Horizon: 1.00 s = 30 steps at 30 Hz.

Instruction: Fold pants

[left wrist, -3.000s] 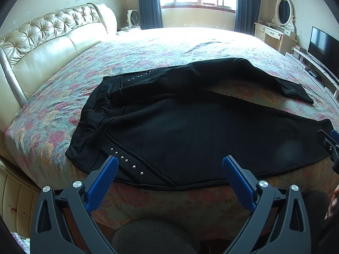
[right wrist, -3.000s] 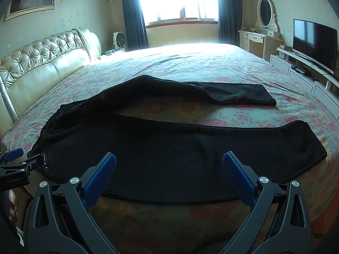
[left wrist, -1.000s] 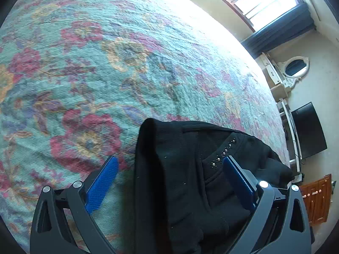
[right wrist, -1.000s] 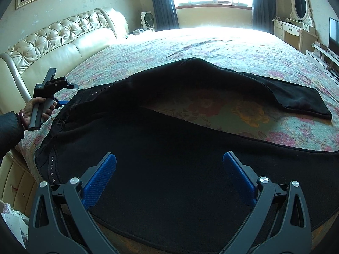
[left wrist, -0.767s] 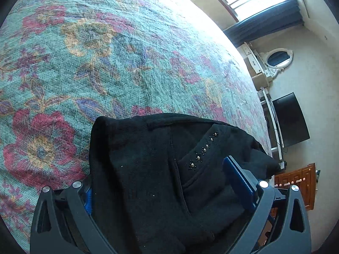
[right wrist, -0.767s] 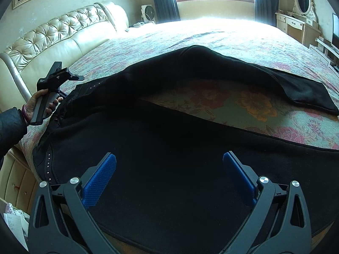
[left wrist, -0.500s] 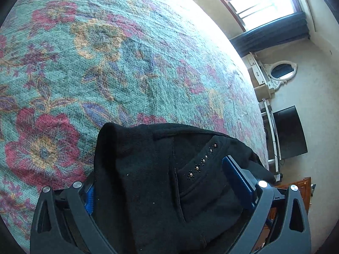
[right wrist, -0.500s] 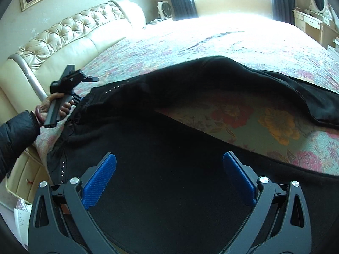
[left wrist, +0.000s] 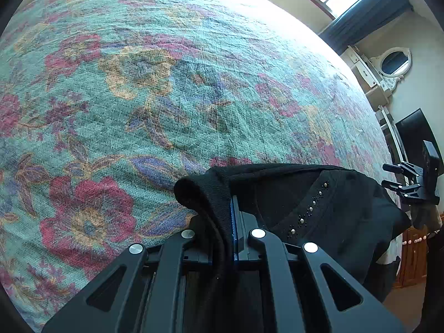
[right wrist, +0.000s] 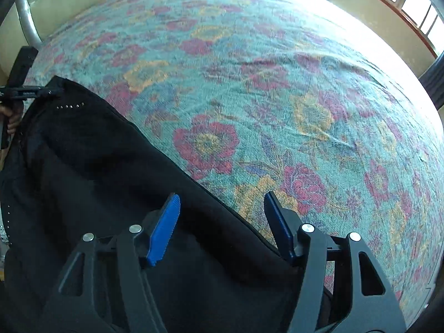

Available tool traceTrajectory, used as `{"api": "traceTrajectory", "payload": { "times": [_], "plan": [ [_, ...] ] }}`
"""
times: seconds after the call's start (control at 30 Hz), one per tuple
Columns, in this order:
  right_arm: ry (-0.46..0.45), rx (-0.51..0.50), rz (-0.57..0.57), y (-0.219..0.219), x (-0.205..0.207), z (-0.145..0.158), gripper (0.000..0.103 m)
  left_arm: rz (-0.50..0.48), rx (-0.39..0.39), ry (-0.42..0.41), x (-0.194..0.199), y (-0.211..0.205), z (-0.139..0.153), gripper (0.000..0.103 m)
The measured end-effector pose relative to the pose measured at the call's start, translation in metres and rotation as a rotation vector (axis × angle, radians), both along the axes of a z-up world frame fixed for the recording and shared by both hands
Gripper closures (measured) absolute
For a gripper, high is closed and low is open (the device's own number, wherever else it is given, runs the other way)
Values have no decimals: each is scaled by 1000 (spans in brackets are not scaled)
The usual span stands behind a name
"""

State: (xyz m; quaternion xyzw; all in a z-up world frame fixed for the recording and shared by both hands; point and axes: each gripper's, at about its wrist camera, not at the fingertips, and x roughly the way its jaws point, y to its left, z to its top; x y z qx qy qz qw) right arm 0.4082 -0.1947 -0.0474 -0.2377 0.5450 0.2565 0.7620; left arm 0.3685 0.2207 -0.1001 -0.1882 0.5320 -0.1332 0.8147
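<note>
The left gripper [left wrist: 232,216] is pinching the pants [left wrist: 319,211] at the waistband, its fingers pressed together with a thick fold of black cloth bunched between them and curling over just ahead of the tips. To the right of that grip a row of small studs [left wrist: 310,208] is running along the fabric, and the rest of the garment is draping off to the right. Ahead and to the left of this gripper the flowered bedspread [left wrist: 133,88] is lying bare. Far to its right, the other tool is showing above the cloth's edge.

The right gripper [right wrist: 222,213] is standing spread, its blue pads [right wrist: 163,230] apart, with the pants' edge running between them: the left finger is sitting over the black cloth, the right one over the bedspread just beside that edge. Whether the pads are touching the fabric is not clear. Far to its left, the left gripper is gripping the studded corner
</note>
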Motion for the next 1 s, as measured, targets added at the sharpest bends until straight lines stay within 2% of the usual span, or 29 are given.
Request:
{"api": "traceTrajectory", "payload": {
  "times": [0.03, 0.07, 0.1, 0.13, 0.17, 0.23, 0.3, 0.4, 0.53, 0.6, 0.7, 0.83, 0.93, 1.0],
  "plan": [
    [3, -18, 36, 4, -2, -8, 38, 3, -16, 2, 0, 2, -1, 94],
    [20, -28, 68, 9, -3, -14, 27, 13, -40, 8, -3, 6, -2, 94],
    [55, -34, 86, 12, -3, -22, 23, 22, -64, 11, -3, 10, -4, 94],
    [102, -46, 85, 14, -2, -32, 40, 31, -89, 11, -4, 14, -5, 94],
    [163, -10, 69, 13, -2, -37, 54, 42, -118, 8, -5, 18, -7, 94],
    [145, 23, 72, 14, -10, -31, 89, 62, -151, 0, -9, 23, -9, 94],
    [51, -4, 84, 15, -26, -19, 91, 63, -144, -24, -13, 23, -6, 94],
    [-148, 14, 78, 10, -57, 15, 91, 66, -130, -95, -24, 22, 8, 95],
    [-436, -20, 94, 5, -111, 65, 91, 115, -235, -217, -45, 34, 41, 95],
    [-561, -40, 95, 2, -151, 82, 91, 99, -280, -275, -61, 37, 61, 95],
    [-742, -115, 122, 7, -232, 85, 91, 45, -291, -336, -98, 35, 84, 95],
    [-800, -129, 134, 9, -329, 58, 89, 32, -331, -335, -163, 42, 82, 94],
    [-741, -107, 127, 13, -374, 23, 88, 24, -278, -264, -205, 31, 57, 84],
    [-647, -92, 111, 16, -389, -1, 84, 30, -226, -204, -231, 33, 35, 76]
  ]
}}
